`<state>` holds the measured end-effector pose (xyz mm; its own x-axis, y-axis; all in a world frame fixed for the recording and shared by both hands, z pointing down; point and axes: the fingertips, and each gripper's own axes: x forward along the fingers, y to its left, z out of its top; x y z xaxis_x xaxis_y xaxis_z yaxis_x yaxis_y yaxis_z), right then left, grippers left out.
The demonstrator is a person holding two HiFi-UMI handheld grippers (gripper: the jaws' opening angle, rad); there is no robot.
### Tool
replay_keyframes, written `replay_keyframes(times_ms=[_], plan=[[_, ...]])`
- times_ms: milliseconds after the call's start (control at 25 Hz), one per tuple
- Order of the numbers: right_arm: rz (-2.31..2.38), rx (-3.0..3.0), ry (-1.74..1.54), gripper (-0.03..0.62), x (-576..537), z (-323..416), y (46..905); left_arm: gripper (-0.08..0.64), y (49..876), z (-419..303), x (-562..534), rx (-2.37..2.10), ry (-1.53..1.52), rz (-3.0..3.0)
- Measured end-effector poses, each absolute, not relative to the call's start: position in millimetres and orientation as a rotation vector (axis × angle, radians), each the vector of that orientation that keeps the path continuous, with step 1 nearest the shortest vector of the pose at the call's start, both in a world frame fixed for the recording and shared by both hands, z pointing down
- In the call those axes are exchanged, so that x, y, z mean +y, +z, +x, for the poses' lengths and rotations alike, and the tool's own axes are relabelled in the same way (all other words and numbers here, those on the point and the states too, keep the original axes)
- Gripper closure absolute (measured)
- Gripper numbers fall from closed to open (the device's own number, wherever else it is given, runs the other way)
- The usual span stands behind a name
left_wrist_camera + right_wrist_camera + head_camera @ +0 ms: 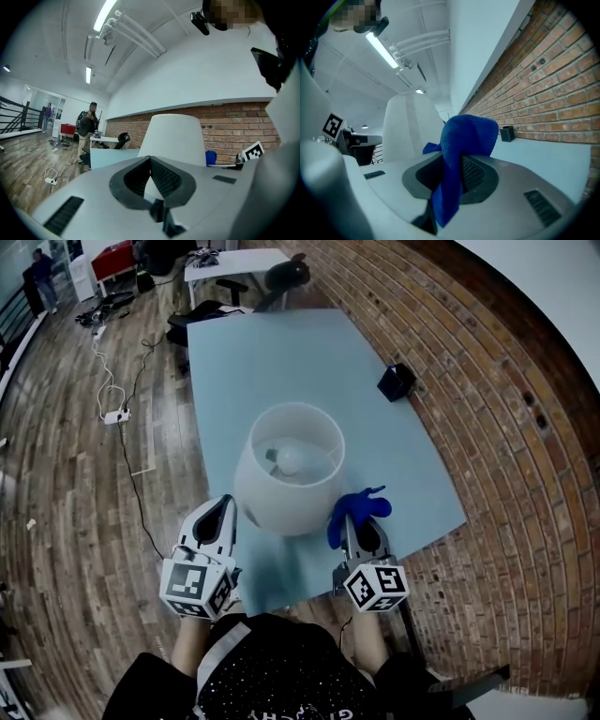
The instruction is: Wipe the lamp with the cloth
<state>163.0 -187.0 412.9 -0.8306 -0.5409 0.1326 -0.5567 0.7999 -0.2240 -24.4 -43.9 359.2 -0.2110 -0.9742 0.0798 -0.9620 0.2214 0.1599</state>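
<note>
A white lamp (pixel 288 468) with a cone shade stands on the pale blue table (pixel 281 362); its bulb (pixel 291 460) shows through the open top. The shade also fills the middle of the left gripper view (pixel 173 138) and the left part of the right gripper view (pixel 410 126). My right gripper (pixel 354 521) is shut on a blue cloth (pixel 361 510), which bunches up just right of the shade (pixel 464 140). Just left of the shade's base, my left gripper (pixel 220 512) is shut with nothing in it (pixel 151 183).
A small black box (pixel 397 382) sits near the table's right edge. A brick wall (pixel 487 409) runs along the right side. Cables and a power strip (pixel 114 415) lie on the wooden floor at left. Desks, a chair and a person (pixel 89 123) stand farther back.
</note>
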Motion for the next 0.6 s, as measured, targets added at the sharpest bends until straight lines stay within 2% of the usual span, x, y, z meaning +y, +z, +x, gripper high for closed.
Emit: replay_keyframes(times_ms=[160, 360, 600], plan=[[0.945, -2.962, 0.535, 0.518, -204.8, 172.1, 374.4, 0.551, 353.9, -42.4, -46.3, -2.326, -0.101, 1.87], [0.696, -3.245, 0.818, 0.518, -223.8, 157.6, 263.5, 0.551, 334.2, -61.1, -55.3, -2.348, -0.117, 1.917], [0.427, -3.3, 0.88, 0.518, -234.9, 113.9, 211.8, 0.551, 324.4, -73.3, -66.5, -2.346, -0.148, 1.95]])
